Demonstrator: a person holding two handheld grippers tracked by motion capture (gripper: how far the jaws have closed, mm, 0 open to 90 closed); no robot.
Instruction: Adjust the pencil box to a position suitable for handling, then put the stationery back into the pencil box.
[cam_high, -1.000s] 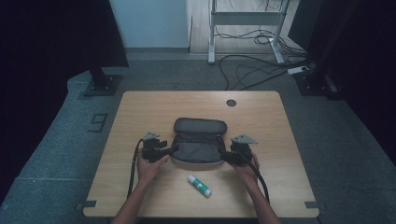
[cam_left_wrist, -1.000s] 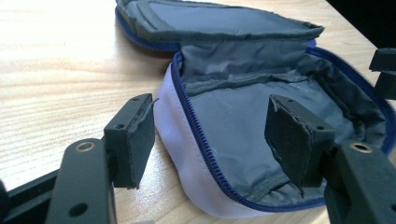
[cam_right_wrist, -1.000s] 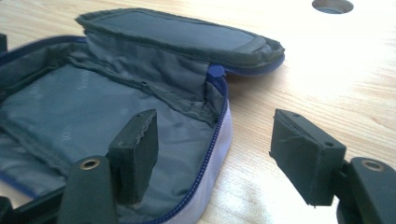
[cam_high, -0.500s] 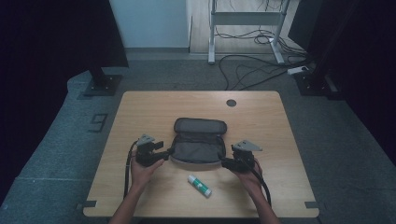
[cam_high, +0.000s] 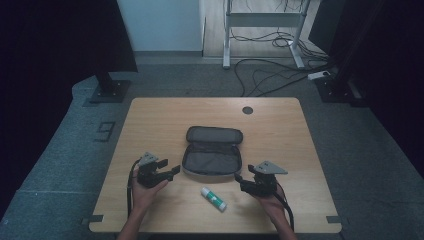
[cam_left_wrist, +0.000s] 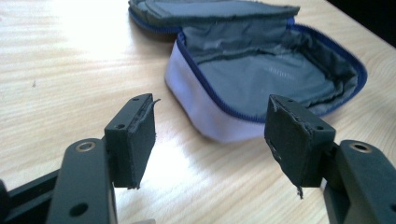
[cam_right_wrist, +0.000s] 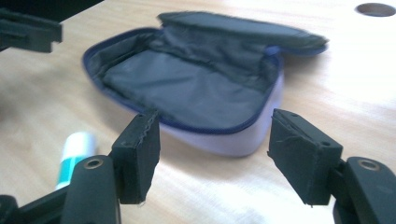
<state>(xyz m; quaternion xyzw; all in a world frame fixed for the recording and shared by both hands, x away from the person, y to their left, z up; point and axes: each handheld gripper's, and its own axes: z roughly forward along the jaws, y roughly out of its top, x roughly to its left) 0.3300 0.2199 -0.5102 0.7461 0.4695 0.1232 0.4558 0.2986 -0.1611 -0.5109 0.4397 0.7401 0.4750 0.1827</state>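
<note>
- We see a wooden table (cam_high: 150, 120) from the high view, with an open pencil case (cam_high: 212, 156) lying near its middle.
- The case's long axis runs left to right across the table; its lid (cam_high: 214, 134) is folded back on the far side, and the open tray faces up toward us.
- In the left gripper view the case (cam_left_wrist: 261, 79) shows a grey lining, a blue zip edge and a pale outer wall, and nothing lies inside that we can make out.
- A glue stick (cam_high: 213, 198) lies on its side just near of the case, apart from it, between the two hands.
- Its long axis runs diagonally, from far-left to near-right; its white cap end points far-left and a green band sits along its body.
- Our left gripper (cam_high: 167, 171) rests at the case's left near corner, close to it but not touching, with its jaws spread wide and nothing between them.
- Our right gripper (cam_high: 241, 181) sits at the case's right near corner, also apart from it, jaws likewise spread and empty.
- In the right gripper view the glue stick (cam_right_wrist: 77, 151) lies at the left, partly behind the left jaw.
- A dark round cable hole (cam_high: 247, 110) sits on the far part of the table.
</note>
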